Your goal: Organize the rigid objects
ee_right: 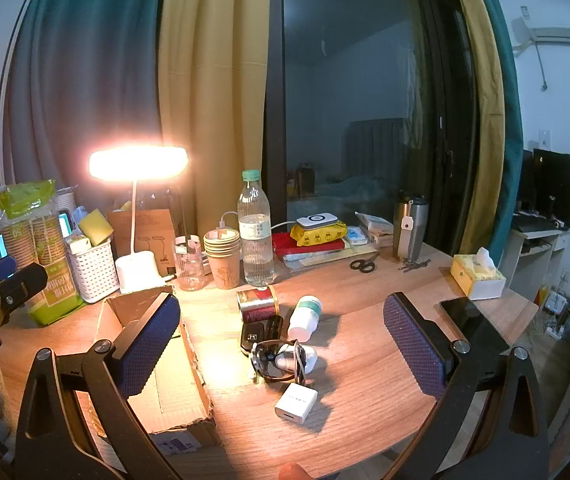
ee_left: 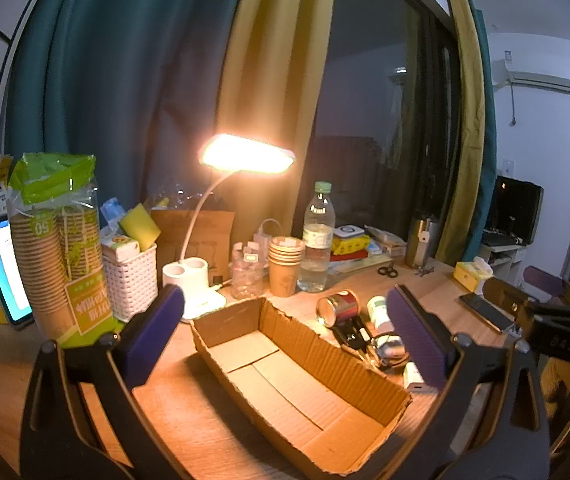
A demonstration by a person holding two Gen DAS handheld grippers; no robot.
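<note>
Left gripper hangs wide open and empty over the cardboard box; right gripper gapes equally wide, holding nothing, above the sunglasses, white charger, red can and pill bottle lying on the wooden desk just beside that box

Left gripper: jaws spread wide, nothing between pads; blue textured pads face each other, held above table, tilted slightly down. Seen also at left edge of right wrist view.

Right gripper: jaws likewise spread wide, pads clear of any contact, raised over table near its front edge. Seen at right edge of left wrist view.

Fingertip of person visible at bottom edge, behind right gripper.
</note>
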